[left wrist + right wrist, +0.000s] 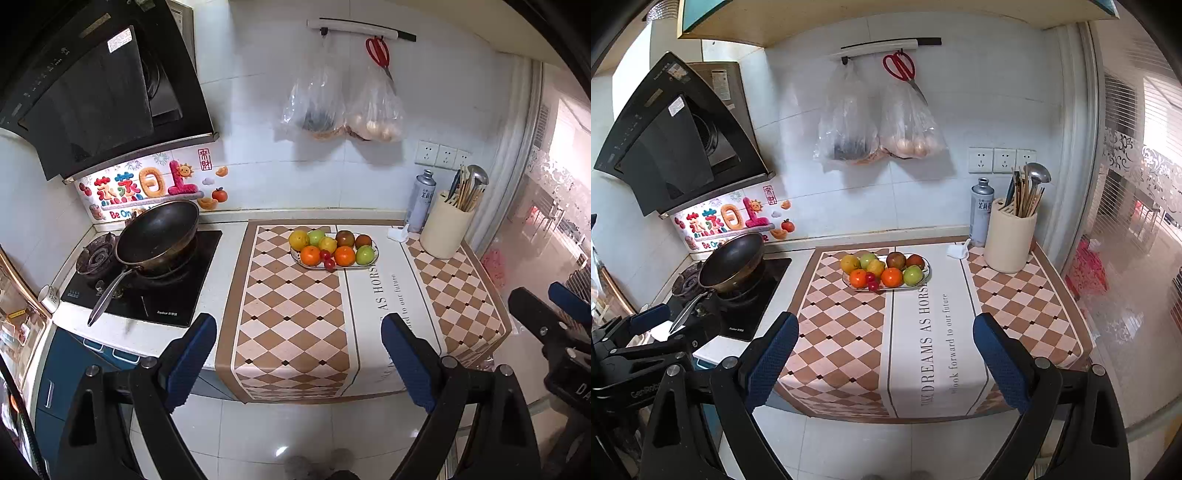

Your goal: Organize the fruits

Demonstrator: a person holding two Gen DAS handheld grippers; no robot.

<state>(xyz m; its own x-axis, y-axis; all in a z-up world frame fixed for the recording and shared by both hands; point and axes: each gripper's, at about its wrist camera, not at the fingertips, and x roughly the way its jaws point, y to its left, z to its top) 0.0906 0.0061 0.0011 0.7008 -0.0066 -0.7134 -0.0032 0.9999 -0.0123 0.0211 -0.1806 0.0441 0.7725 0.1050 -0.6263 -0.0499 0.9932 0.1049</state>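
The left claw (pixel 299 354) stands with its blue pads wide apart and nothing between them, hanging off the near edge of the surface (pixel 221 295) over the tiled floor; the right claw (pixel 886 354) is the same, pads spread and empty, with the checked cloth (pixel 849 332) showing through its gap. From the left claw the plate (pixel 371 260) of fruits (pixel 332 247) lies at about twelve o'clock, a touch toward one, well apart across the cloth; from the right claw it lies at about twelve, leaning toward eleven. So the plate sits roughly between the two lines of approach, and neither hand looks clearly nearer. The plate's long axis runs nine to three across both views, square to the way the claws point. On it the oranges (pixel 309 255) hold the near row, with two small red fruits between them at the near rim, a green apple (pixel 365 254) at the three o'clock end and a yellow fruit (pixel 298 239) at the nine o'clock end; darker reddish fruits sit in the far row. By my reading the fruits already look gathered, so the task seems near its end or at its start; I cannot tell which. Any reach would go straight ahead and down, and the near-row fruits would be met first. The wok (pixel 159 236) at ten o'clock and the utensil holder (pixel 445 229) at two o'clock stand clear of that path
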